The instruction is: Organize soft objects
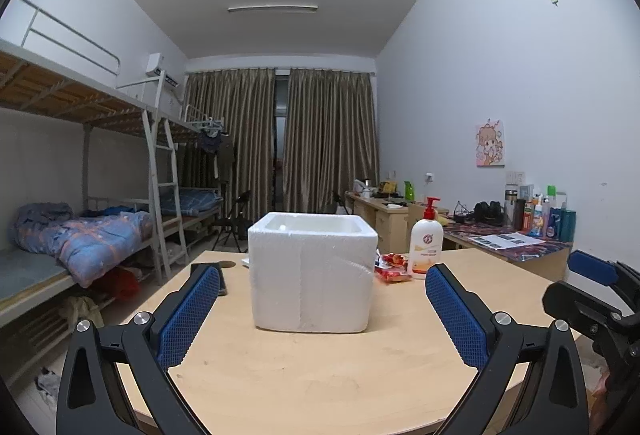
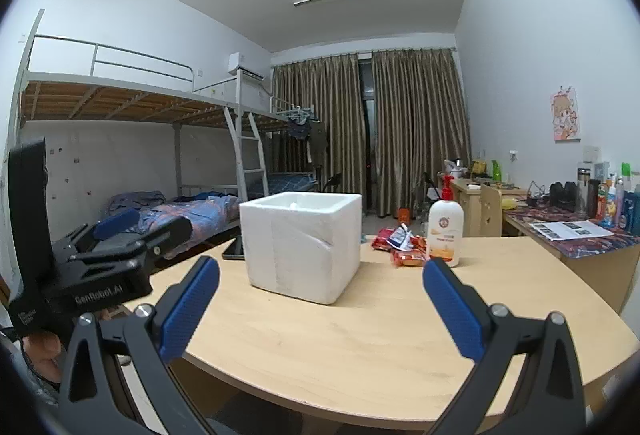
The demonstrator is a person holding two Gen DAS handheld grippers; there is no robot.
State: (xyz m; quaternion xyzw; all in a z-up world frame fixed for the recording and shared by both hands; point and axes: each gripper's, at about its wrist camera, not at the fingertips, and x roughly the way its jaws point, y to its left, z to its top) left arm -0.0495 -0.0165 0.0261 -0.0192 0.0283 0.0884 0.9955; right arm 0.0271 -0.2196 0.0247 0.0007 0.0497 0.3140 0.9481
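Beyond both open grippers' fingers (image 1: 192,315), red snack packets (image 1: 394,269) lie.

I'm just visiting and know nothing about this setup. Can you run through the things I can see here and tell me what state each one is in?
left hand-held gripper: open, holding nothing
right hand-held gripper: open, holding nothing
foam box: upright on the table, no lid on
pump bottle: upright, to the right of the box
red snack packets: lying loose on the table, beside the bottle
phone: lying flat, left of the box
curtains: mostly drawn, a narrow gap in the middle
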